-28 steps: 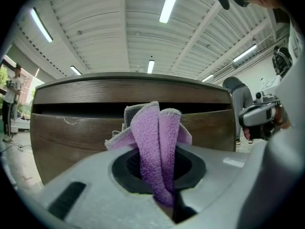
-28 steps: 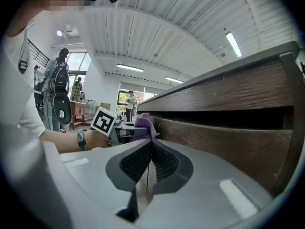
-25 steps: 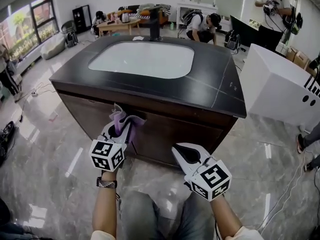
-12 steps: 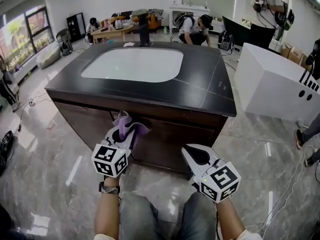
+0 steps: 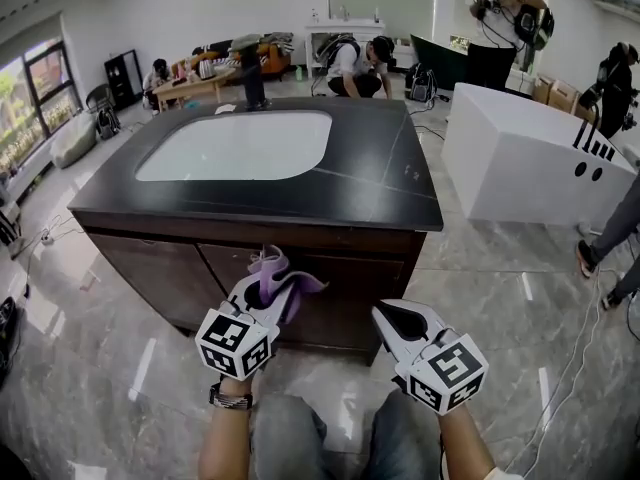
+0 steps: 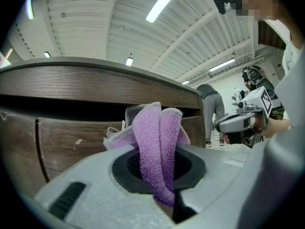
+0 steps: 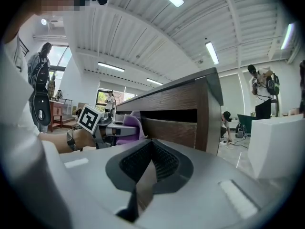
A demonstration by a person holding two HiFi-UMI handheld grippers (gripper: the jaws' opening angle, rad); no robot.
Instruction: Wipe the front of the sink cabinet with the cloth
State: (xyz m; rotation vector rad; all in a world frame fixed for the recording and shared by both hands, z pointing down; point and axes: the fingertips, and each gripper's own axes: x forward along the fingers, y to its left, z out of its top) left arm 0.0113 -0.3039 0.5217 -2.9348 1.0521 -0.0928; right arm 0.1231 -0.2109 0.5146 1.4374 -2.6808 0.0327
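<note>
- the sink cabinet front is right ahead of you; the dark recess under its top could snag a loose fold.
- your right tool is pressed together and empty (it could bump the wood).
- your left tool pinches the cloth at the front; a hard drag may pull it free.

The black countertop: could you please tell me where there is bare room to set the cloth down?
The widest bare patch of the countertop lies right of the basin, out to the right edge. A narrower bare strip runs between the basin and the front edge. The back, by the faucet, is tighter. The cloth is in the left gripper.
</note>
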